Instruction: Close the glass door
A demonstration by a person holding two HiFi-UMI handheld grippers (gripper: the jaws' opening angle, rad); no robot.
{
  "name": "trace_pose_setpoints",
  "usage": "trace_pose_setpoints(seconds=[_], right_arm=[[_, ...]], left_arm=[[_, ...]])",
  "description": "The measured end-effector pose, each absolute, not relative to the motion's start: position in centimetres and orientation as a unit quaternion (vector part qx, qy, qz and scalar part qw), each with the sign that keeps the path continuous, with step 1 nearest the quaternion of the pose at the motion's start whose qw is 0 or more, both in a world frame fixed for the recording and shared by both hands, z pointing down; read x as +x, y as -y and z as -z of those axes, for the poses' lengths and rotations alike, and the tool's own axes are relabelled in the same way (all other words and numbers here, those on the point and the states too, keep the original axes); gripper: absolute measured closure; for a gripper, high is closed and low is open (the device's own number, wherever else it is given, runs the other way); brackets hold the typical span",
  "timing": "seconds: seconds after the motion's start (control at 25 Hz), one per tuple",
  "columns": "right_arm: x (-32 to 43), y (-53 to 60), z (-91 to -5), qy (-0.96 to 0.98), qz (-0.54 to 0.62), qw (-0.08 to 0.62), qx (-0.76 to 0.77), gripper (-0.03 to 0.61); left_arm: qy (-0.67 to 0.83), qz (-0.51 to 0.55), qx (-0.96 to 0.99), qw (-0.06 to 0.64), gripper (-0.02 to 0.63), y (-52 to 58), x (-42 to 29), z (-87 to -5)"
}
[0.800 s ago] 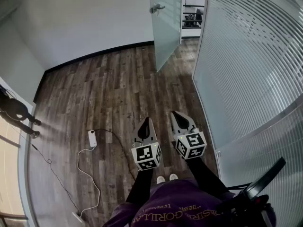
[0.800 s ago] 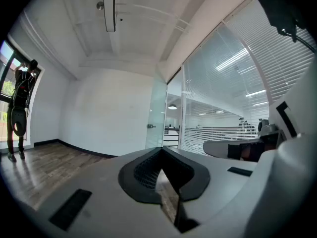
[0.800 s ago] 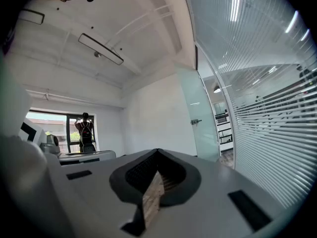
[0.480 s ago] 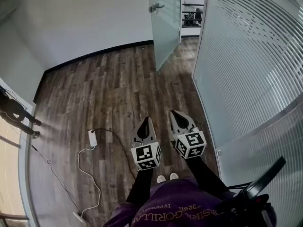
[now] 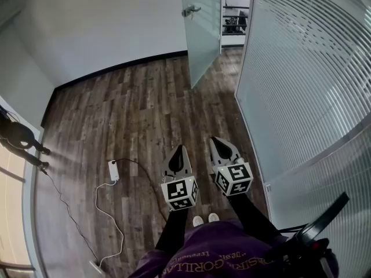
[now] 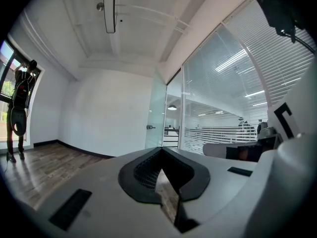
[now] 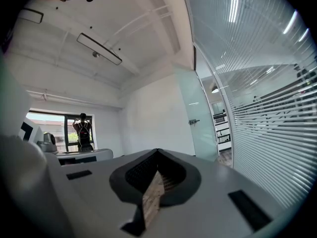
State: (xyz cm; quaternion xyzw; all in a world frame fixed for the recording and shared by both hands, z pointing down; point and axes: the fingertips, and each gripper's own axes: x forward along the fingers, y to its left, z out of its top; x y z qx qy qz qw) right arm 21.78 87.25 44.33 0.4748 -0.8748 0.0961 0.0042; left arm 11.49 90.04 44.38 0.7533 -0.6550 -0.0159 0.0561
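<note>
Both claws are clenched on nothing. The left claw (image 5: pixel 179 150) and right claw (image 5: pixel 218 142) point side by side toward 12 o'clock. The door (image 5: pixel 203 33) stands ajar at 12 to 1 o'clock, well apart across the floor (image 5: pixel 127 114). This looks like the approach step. The next move calls for walking up and pushing at the handle (image 5: pixel 191 9) or the door's edge.

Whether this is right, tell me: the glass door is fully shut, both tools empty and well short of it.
Not shut: the head view shows the glass door standing open into the room. The left tool and right tool are empty and well short of it.
</note>
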Motion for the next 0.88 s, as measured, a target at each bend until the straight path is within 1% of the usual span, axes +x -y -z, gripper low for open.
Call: trace_pose_setpoints(seconds=[0.4,0.64,0.88], right_arm=[[20.5,-88.1,-43.7,0.871,-0.09,0.011,0.484,0.588],[18.7,-88.3,-44.2,0.871,-0.08,0.017,0.484,0.588],[17.0,-85.4,-44.9,0.878,-0.081,0.02,0.471,0.588]], left_arm=[[0.636,0.006,0.77,0.048,0.614,-90.7,9.9,-44.0],[0.623,0.001,0.78,0.049,0.614,-91.3,9.0,-45.1],[0.64,0.004,0.766,0.057,0.614,-89.0,7.0,-45.8]])
